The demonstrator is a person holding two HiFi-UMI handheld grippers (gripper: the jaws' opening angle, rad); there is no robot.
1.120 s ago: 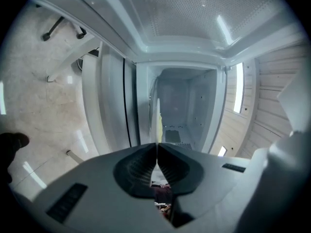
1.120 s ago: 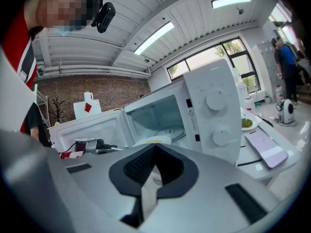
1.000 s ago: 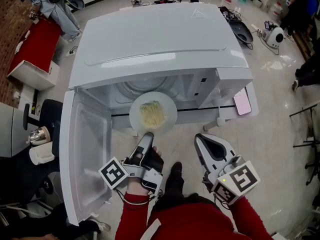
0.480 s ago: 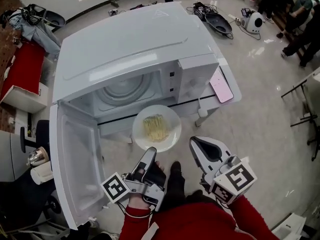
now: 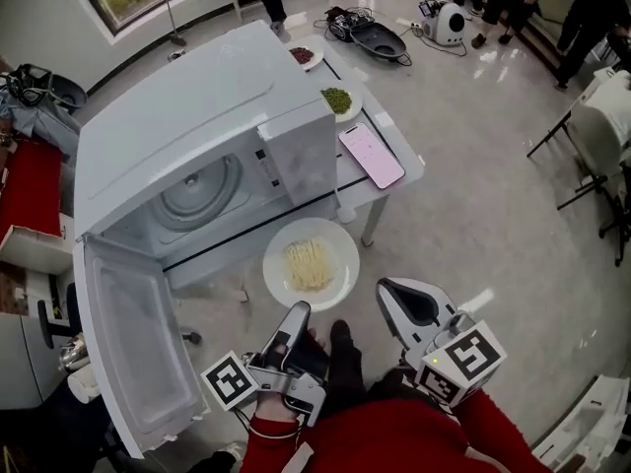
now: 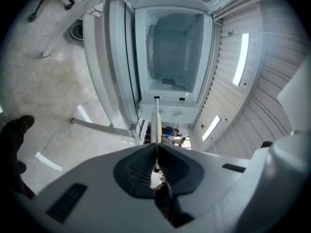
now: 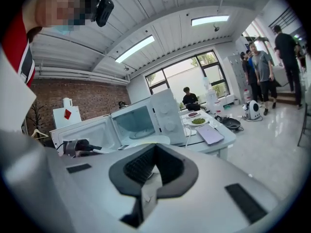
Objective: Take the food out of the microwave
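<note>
1. The noodles (image 5: pixel 309 264) lie on a white plate (image 5: pixel 340 239) that is outside the microwave (image 5: pixel 187 126), held in the air just in front of its open cavity, above the floor.
2. The left gripper (image 5: pixel 296 313) is clamped on the plate's near rim. The left gripper view shows the rim edge-on, pinched between the pads.
3. The microwave's door (image 5: pixel 128 353) hangs wide open to the left, with the bare turntable (image 5: pixel 202 187) visible inside.
4. The right gripper (image 5: pixel 406 299) hangs beside the plate, apart from it, its jaws spread and holding nothing.
5. On the table (image 5: pixel 399 180) beside the microwave lie a phone (image 5: pixel 371 155) and a dish of green food (image 5: pixel 337 100).
</note>
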